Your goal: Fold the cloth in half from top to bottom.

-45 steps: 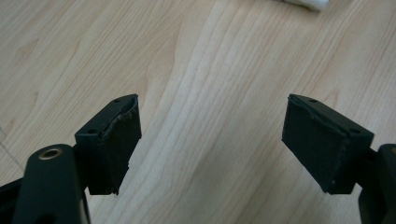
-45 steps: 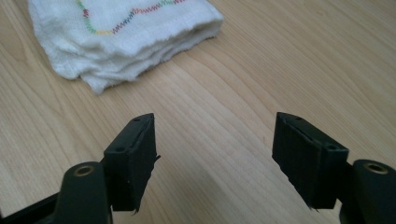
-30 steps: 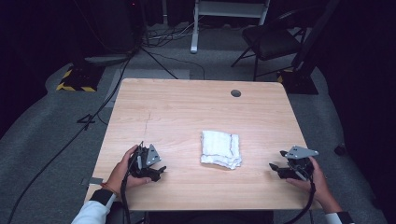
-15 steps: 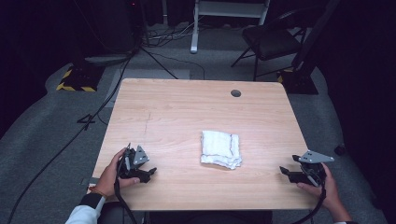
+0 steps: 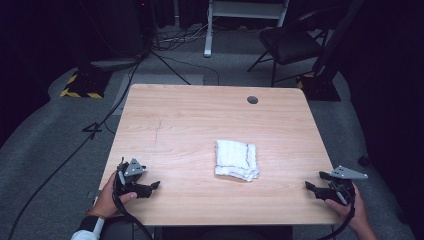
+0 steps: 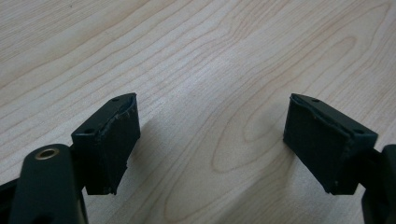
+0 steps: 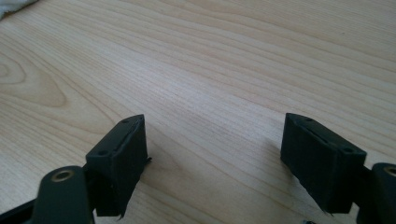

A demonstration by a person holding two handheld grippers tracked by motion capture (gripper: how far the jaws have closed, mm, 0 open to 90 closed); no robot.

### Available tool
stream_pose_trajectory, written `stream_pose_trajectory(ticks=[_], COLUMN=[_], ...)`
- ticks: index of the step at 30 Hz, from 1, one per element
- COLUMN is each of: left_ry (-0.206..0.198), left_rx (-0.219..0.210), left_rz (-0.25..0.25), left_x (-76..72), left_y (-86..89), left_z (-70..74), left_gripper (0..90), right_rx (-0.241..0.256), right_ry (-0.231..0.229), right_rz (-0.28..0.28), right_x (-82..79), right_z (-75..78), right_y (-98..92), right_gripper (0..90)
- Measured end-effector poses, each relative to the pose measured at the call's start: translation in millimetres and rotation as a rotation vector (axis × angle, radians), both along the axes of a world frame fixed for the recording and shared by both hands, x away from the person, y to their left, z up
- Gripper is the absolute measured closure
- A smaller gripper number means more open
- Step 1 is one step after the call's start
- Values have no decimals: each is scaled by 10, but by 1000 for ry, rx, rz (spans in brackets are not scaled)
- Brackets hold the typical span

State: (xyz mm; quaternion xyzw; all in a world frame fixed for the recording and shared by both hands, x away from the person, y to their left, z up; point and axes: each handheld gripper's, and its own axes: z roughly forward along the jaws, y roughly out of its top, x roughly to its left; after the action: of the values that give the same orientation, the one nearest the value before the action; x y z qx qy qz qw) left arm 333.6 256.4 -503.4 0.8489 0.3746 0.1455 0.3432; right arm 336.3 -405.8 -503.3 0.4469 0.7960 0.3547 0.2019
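Observation:
A folded white towel [image 5: 236,160] lies on the wooden table [image 5: 200,120], right of centre and toward the near side. My left gripper [image 5: 151,186] rests low over the near left corner, held by a hand, its jaws pointing right toward the towel and well apart from it. In the left gripper view, the left gripper [image 6: 210,140] is open over bare wood with nothing between the jaws. My right gripper [image 5: 312,188] sits by the near right corner, jaws pointing left. In its own view the right gripper [image 7: 215,158] is open and empty, with an edge of the towel [image 7: 11,4] at top left.
A dark round cable hole [image 5: 252,100] sits near the table's far right. Beyond the table, on the grey floor, stand a black chair [image 5: 290,42], a white stand [image 5: 245,12], a yellow-and-black striped block [image 5: 80,87] and trailing cables [image 5: 100,125].
Both grippers have drawn outward from the towel: the left one slid left, the right one moved right and toward the near edge. The towel has not moved.

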Motion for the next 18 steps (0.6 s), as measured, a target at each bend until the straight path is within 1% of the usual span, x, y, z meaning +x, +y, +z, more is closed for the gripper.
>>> stream_pose_trajectory(ticks=[18], left_ry=[-1], left_rx=[0], left_rz=[1], left_x=[-2], left_y=[-2], left_z=[-1], left_gripper=[186], right_rx=[1], right_ry=[3], right_rz=[-6], right_x=[3], right_z=[0], right_y=[2], right_gripper=[227])
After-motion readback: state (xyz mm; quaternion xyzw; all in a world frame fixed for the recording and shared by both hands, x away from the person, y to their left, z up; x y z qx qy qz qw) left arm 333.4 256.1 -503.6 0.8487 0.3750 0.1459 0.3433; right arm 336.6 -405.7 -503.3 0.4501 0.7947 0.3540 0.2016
